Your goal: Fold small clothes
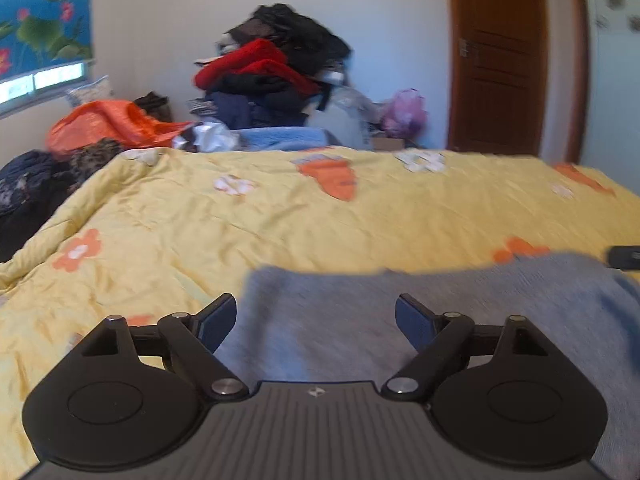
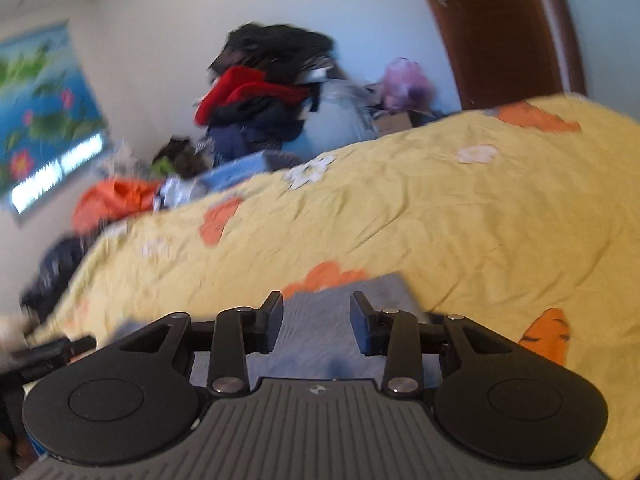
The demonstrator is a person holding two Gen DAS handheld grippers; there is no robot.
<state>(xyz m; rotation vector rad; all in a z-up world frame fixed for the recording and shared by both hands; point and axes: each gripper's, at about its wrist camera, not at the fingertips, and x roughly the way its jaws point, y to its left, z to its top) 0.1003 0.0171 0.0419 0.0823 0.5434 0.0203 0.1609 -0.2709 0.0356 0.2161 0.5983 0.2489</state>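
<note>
A grey-blue small garment lies flat on the yellow flowered bedspread. My left gripper is open and empty, its jaws wide apart above the garment's left part. In the right wrist view the same garment shows under my right gripper, which is open and empty above the cloth near its far corner. The right gripper's tip shows at the right edge of the left wrist view. Both views are blurred by motion.
A tall pile of dark and red clothes stands beyond the bed's far edge, with an orange bag and dark clothes at the left. A brown door is at the back right.
</note>
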